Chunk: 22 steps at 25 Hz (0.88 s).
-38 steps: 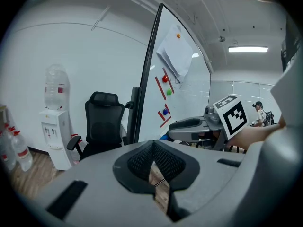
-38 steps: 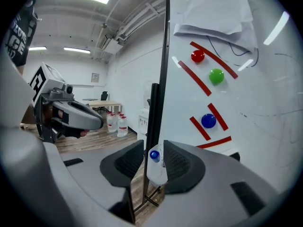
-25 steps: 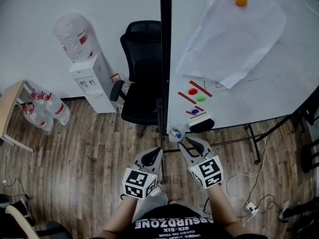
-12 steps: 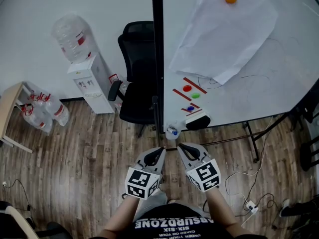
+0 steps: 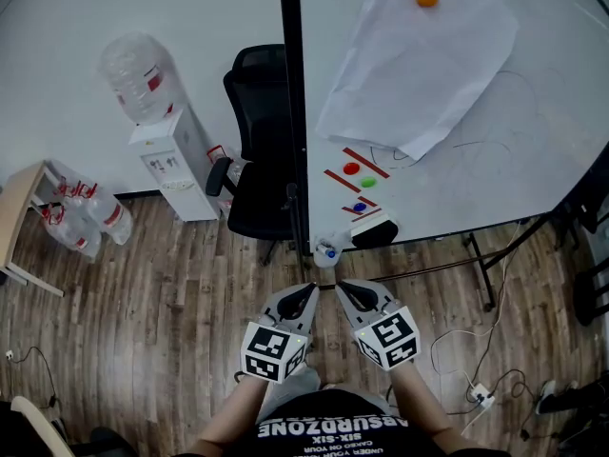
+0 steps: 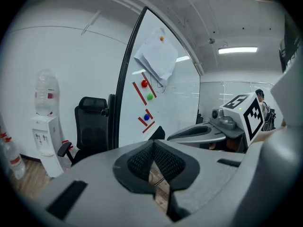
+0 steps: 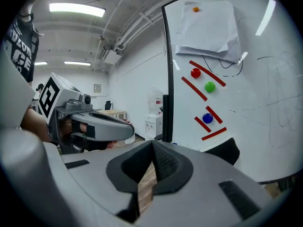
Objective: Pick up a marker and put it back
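Our grey left gripper and grey right gripper hold nothing, jaws together; the right's have just been closing. Both sit apart from the blue-capped white marker at the glossy white whiteboard's corner.

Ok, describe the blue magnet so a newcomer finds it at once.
Start at the big whiteboard, near its lower left corner in the head view. Below the red magnet and green magnet sits the blue magnet, between two short red strips. It is the only blue magnet and the lowest.

A black office chair stands beside a water dispenser on the wood floor.
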Tool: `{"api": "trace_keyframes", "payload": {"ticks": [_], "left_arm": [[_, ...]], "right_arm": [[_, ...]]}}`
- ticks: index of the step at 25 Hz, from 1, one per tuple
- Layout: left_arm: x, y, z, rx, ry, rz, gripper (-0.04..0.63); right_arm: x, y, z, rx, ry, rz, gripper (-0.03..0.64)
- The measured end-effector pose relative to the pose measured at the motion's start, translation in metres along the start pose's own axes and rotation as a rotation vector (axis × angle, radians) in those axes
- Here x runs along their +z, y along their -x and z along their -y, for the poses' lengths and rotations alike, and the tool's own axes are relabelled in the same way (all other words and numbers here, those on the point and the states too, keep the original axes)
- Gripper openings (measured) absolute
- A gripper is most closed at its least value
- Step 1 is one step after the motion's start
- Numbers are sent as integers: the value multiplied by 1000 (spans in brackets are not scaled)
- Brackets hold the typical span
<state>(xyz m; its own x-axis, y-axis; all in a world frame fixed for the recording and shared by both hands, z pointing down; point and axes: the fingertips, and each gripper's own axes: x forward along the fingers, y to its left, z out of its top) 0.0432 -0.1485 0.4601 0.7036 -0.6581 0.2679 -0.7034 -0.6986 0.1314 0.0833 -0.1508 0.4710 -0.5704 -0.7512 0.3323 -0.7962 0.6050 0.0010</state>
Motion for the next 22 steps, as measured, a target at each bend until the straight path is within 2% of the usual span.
{"api": "trace_keyframes", "payload": {"ticks": [22], "left_arm": [[1,1,10,-12,-11,-1,8]], "right_arm": [[4,6,-8,18,29,0,-3]]}}
